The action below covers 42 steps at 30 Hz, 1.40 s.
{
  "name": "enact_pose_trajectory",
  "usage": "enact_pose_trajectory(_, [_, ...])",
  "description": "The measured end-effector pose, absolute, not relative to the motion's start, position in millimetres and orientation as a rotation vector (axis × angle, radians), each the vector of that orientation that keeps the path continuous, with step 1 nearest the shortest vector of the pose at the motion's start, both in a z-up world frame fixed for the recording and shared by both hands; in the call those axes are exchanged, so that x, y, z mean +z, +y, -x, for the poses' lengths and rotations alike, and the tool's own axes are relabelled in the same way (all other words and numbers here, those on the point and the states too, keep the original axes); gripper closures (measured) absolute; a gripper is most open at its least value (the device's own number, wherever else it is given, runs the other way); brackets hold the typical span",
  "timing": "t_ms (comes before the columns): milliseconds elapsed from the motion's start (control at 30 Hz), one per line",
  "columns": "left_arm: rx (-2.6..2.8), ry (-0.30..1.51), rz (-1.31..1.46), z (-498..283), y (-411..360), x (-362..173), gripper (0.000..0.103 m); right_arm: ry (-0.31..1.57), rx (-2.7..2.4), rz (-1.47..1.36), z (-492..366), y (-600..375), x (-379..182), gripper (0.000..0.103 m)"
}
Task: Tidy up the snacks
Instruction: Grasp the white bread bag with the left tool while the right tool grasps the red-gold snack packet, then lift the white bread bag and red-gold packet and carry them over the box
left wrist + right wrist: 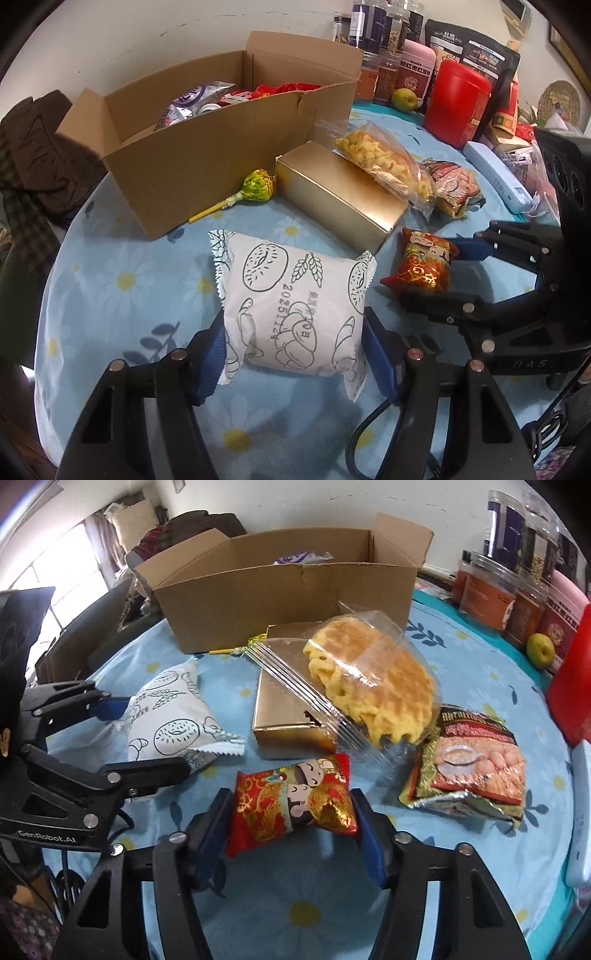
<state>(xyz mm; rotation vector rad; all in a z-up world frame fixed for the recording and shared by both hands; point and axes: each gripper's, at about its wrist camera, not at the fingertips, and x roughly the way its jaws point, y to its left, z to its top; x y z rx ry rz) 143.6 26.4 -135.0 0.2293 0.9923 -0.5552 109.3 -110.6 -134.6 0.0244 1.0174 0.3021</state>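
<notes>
Left claw (295,349) clamps white bread packet (291,310) | right claw (291,823) clamps red snack packet (291,805)

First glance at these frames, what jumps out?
Each set of tongs straddles a snack on the daisy-print tablecloth: the left tongs around a white bread packet, the right tongs around a red cartoon packet. Behind stands an open cardboard box, snacks already inside.

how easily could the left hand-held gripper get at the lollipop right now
Probably not right away. The left hand-held gripper is shut on the white bread packet, so it is occupied. The lollipop lies against the cardboard box, beyond the packet, with open tablecloth around its stick.
</notes>
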Motion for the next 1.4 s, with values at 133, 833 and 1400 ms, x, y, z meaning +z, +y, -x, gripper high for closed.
enact_pose_trajectory(133, [-0.557, 0.99, -0.232, -130, 25, -132, 0.037, 1.01, 0.303, -0.063, -97, -114, -131, 0.049])
enact_pose_trajectory(833, [-0.599, 1.023, -0.288, -75, 5, -148, 0.027, 1.039, 0.281, -0.058, -25, -122, -130, 0.049])
enact_pose_trajectory(1400, [-0.606, 0.98, -0.228, -63, 15, -128, 0.038, 1.013, 0.273, -0.079, -14, -114, -114, 0.049])
